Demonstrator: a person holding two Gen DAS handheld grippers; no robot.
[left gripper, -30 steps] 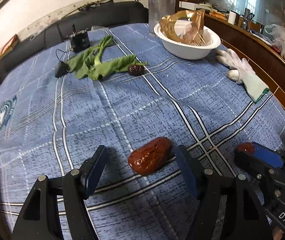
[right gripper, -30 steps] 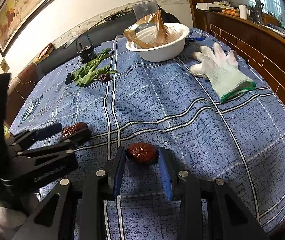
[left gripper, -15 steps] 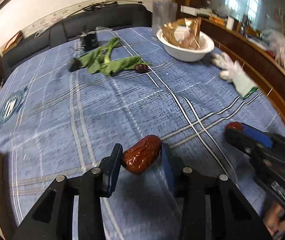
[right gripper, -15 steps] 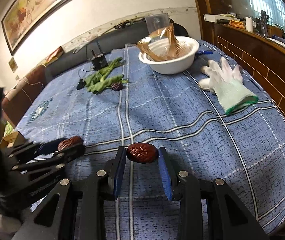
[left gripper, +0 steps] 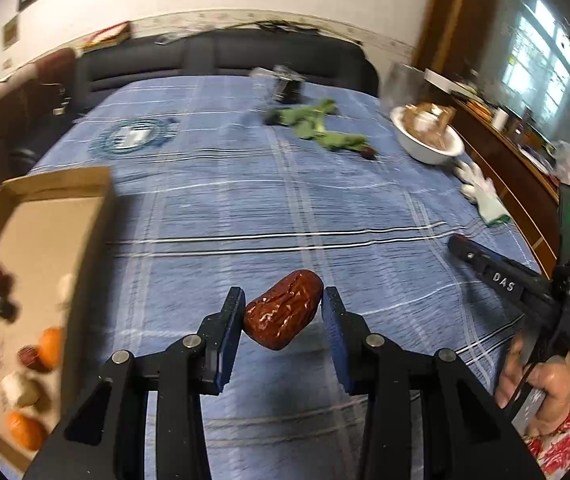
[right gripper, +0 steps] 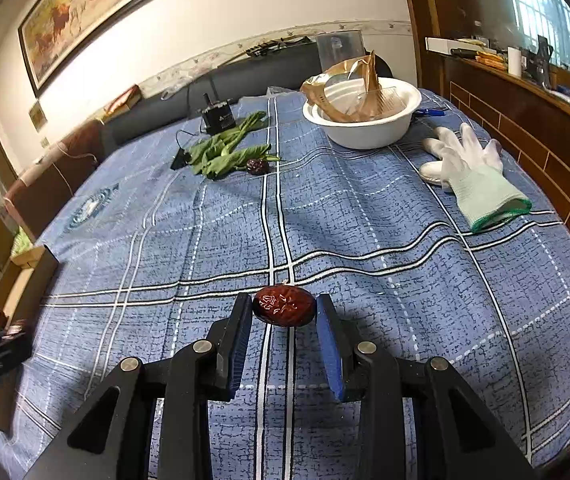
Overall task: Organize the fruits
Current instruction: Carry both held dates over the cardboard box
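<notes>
My left gripper [left gripper: 283,312] is shut on a wrinkled red date [left gripper: 283,314] and holds it above the blue checked tablecloth. A cardboard box [left gripper: 51,216] with several small fruits lies to its left. My right gripper [right gripper: 285,312] is shut on a second red date [right gripper: 283,310], held just above the cloth. The right gripper also shows at the right of the left wrist view [left gripper: 461,246]. A third dark date [right gripper: 257,165] lies beside green leaves [right gripper: 221,152] at the far side.
A white bowl [right gripper: 365,136] holding brown wrapping stands at the back right. A white glove [right gripper: 473,172] lies on the right. A black device [right gripper: 217,116] with a cable sits behind the leaves. A dark sofa runs along the far edge, a wooden counter on the right.
The left gripper closed on its date, lifted it and swung left, bringing the cardboard box into view. The right gripper kept its date and rose slightly.
</notes>
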